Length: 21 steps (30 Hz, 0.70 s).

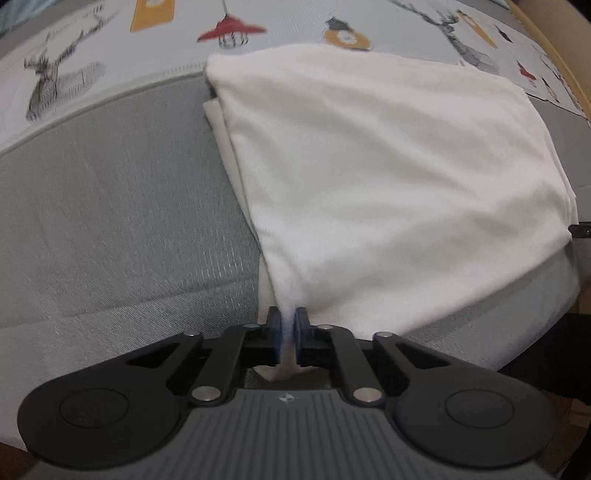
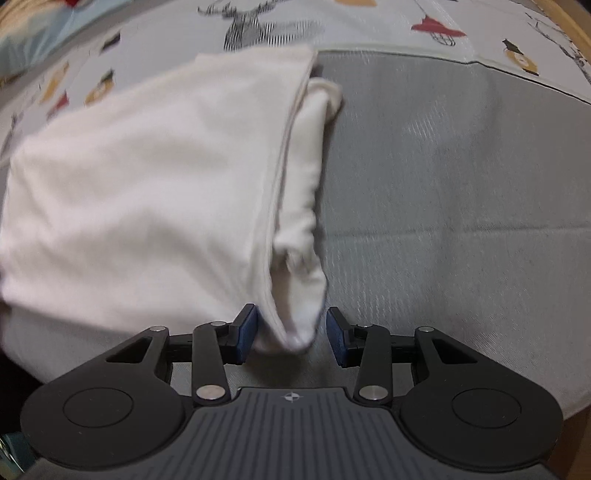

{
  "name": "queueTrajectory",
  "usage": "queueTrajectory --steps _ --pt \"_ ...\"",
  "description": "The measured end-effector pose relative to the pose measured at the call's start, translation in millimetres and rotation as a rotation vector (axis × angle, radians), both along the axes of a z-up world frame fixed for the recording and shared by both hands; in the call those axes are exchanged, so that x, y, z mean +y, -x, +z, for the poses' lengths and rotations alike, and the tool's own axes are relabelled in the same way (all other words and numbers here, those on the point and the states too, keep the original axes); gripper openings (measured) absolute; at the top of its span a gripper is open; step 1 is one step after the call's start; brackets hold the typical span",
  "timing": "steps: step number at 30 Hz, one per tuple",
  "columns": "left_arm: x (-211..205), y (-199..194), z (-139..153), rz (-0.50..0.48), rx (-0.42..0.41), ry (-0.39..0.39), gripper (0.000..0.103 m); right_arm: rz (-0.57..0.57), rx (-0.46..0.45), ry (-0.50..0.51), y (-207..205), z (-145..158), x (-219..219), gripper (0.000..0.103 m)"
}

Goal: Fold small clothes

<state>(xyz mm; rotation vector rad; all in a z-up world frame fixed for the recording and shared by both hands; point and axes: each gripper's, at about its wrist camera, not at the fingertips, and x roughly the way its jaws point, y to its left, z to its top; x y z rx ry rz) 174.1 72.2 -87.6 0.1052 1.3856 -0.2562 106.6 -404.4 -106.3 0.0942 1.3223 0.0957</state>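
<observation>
— Where does the white garment (image 1: 388, 177) lie?
— It is folded over on itself on the grey mat (image 1: 122, 221), its far edge reaching onto the patterned cloth (image 1: 110, 40) printed with deer and red lamps. In the left wrist view a lower layer shows along its left side, under the top layer.

— And the left gripper (image 1: 287, 334)?
— Its fingers are pressed together on the near corner of the garment, which rises into a pinched peak between the blue pads; a small tip of fabric shows behind them.

— What of the right gripper (image 2: 290, 334)?
— It stands spread, pads apart, with the garment's near right corner (image 2: 295, 325) hanging between them. The left pad (image 2: 245, 332) seems to touch the fabric or sit just beside it; the right pad (image 2: 338, 338) is apart from it. A seamed edge runs from that corner toward the far side, with a looser fold just right of it.

— Beyond that?
— A wooden edge (image 1: 535, 33) shows at the far right.
</observation>
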Motion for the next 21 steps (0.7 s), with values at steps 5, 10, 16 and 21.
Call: queueTrajectory --steps 5,10,16,21 --pt "4.1 7.8 17.5 -0.001 -0.038 0.033 0.005 0.005 -0.067 -0.041 5.7 20.2 -2.1 0.003" --pt "0.9 10.4 2.4 -0.039 0.028 -0.047 0.006 -0.02 0.022 0.008 6.6 7.5 -3.6 0.003" --pt "-1.1 8.4 14.5 -0.013 -0.011 -0.057 0.008 -0.086 0.009 0.133 5.8 17.0 -5.6 0.004" --pt "-6.4 8.8 25.8 -0.039 -0.061 0.022 0.008 -0.084 -0.136 0.03 8.1 39.4 -8.8 0.006"
